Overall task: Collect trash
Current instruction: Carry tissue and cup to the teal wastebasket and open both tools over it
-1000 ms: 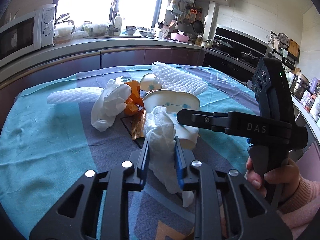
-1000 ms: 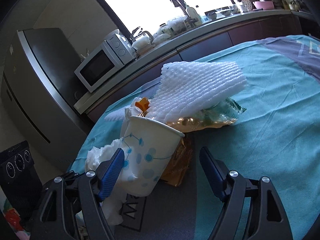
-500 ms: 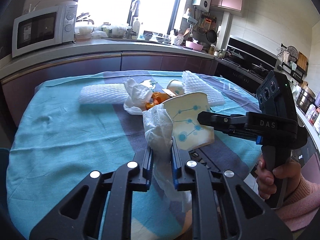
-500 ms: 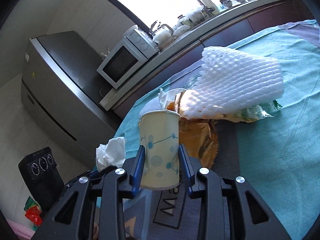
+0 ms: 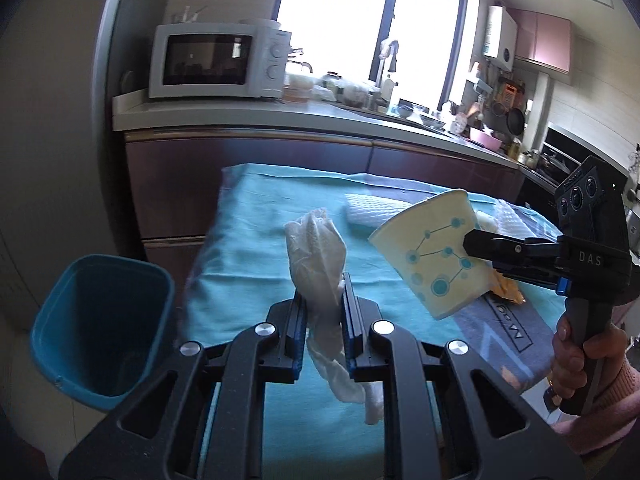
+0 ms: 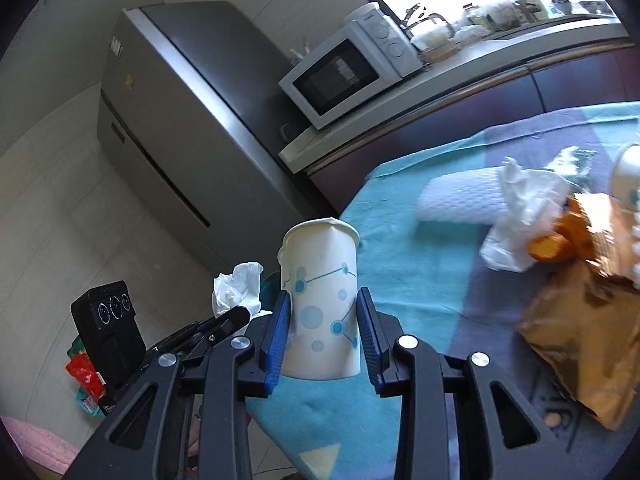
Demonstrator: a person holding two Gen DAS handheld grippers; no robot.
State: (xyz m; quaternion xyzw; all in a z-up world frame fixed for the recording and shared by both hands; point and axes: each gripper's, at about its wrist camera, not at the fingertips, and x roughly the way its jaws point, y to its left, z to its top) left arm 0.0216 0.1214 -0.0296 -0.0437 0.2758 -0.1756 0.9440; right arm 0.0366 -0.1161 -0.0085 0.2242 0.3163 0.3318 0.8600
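Note:
My left gripper [image 5: 323, 304] is shut on a crumpled white tissue [image 5: 318, 252] that hangs down between its pads, above the teal tablecloth's left end. A blue bin [image 5: 100, 328] stands on the floor to the lower left of it. My right gripper [image 6: 323, 320] is shut on a white paper cup [image 6: 320, 280] with blue dots, held upright off the table. In the left wrist view that cup [image 5: 432, 256] is tilted, with the right gripper [image 5: 476, 248] clamping it from the right. The tissue [image 6: 236, 288] and the left gripper's fingers [image 6: 228, 320] show at the left of the right wrist view.
On the table [image 6: 400, 264] lie a white foam sleeve [image 6: 456, 196], another crumpled tissue [image 6: 520, 216], orange peel [image 6: 552, 240], a brown-gold wrapper [image 6: 584, 352] and a second cup [image 6: 628, 176]. A fridge [image 6: 180, 112] and a counter with a microwave [image 5: 216, 60] stand behind.
My right gripper closed on the cup and lifted it off the table. Both grippers swung left with their loads toward the table's end, and the blue bin came into view.

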